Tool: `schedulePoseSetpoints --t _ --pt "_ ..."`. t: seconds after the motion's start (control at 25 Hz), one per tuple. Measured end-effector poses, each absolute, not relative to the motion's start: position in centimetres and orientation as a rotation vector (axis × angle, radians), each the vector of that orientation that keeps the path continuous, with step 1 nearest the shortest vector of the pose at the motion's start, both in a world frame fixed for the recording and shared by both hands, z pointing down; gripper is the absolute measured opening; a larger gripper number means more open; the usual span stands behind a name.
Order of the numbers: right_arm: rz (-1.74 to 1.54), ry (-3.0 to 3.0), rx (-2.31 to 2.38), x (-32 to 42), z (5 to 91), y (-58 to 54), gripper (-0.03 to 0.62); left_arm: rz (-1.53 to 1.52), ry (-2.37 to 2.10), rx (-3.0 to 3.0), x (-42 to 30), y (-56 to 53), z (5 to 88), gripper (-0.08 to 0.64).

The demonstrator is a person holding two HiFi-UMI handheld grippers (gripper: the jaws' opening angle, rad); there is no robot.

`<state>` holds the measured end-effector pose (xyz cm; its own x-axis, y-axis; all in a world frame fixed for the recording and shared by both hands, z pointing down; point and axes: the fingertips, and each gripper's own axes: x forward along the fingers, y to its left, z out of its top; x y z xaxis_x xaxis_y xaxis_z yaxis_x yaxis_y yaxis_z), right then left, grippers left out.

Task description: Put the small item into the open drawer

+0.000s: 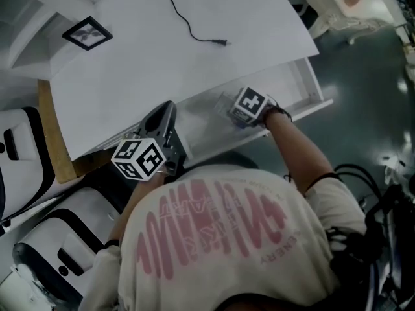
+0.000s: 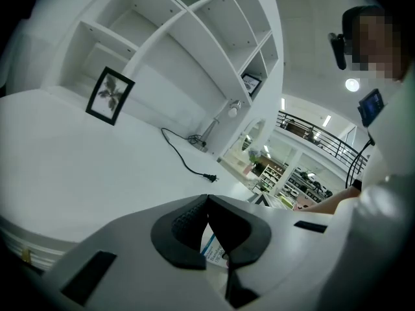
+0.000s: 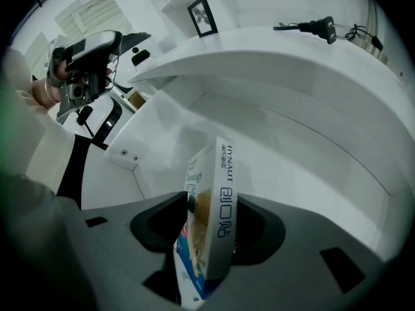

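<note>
**Left.** The left gripper (image 1: 168,109) is hovering over the near edge of the white worktop (image 1: 162,50). Its fingers are meeting at the tips and clamping nothing that can be identified. A scrap of printed label is showing in the gap behind the tips, and its source cannot be told.

**Right.** The right gripper (image 3: 211,216) is pointing steeply down into the open drawer (image 1: 310,103). Its fingers are standing apart, and the bandage box (image 3: 224,190) is standing edge-on between them. Dark pad is showing on both sides of the box, so the pads are not pressing on it. The box is therefore already inside the drawer.

**Handling.** The box is thin printed cardboard. It is probably light, fairly stiff across its broad faces and easily dented along its edges. A light pinch across the two broad faces, near mid-length, would suit it. Standing loose on its narrow edge, it is liable to topple.

**Views.**
- **Head view:** this is giving the layout of worktop, drawer and both grippers, but the marker cube is hiding the box.
- **Right gripper view:** this alone is showing the box, the finger gap and the drawer wall (image 3: 292,148).
- **Left gripper view:** this is showing the picture frame (image 2: 109,96) and the power cord (image 2: 209,177) on the far worktop, but not the drawer.
</note>
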<state>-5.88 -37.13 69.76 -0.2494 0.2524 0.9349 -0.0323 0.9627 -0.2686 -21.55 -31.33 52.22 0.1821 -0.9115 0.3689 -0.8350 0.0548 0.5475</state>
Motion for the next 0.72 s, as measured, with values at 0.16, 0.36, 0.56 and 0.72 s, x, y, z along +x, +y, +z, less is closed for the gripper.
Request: schedulePoseSetpoints --t 0.16,0.36,0.56,0.72 --pt "0.289 -1.789 -0.196 -5.92 70.29 -36.8 0.223 -0.135 -1.657 1.788 -21.49 -31.32 52.11 0.029" --pt "0.257 -1.79 -0.186 -6.28 70.31 -36.99 0.245 -0.128 -1.645 1.818 -21.11 -31.92 51.67 0.029" --pt "0.267 -1.769 -0.142 -5.81 70.56 -37.54 0.282 -0.119 -1.64 1.827 -21.1 -31.95 51.44 0.029" --pt "0.312 -1.781 -0.127 -5.8 70.65 -37.56 0.291 -0.113 -1.639 1.832 -20.96 -31.82 51.43 0.029"
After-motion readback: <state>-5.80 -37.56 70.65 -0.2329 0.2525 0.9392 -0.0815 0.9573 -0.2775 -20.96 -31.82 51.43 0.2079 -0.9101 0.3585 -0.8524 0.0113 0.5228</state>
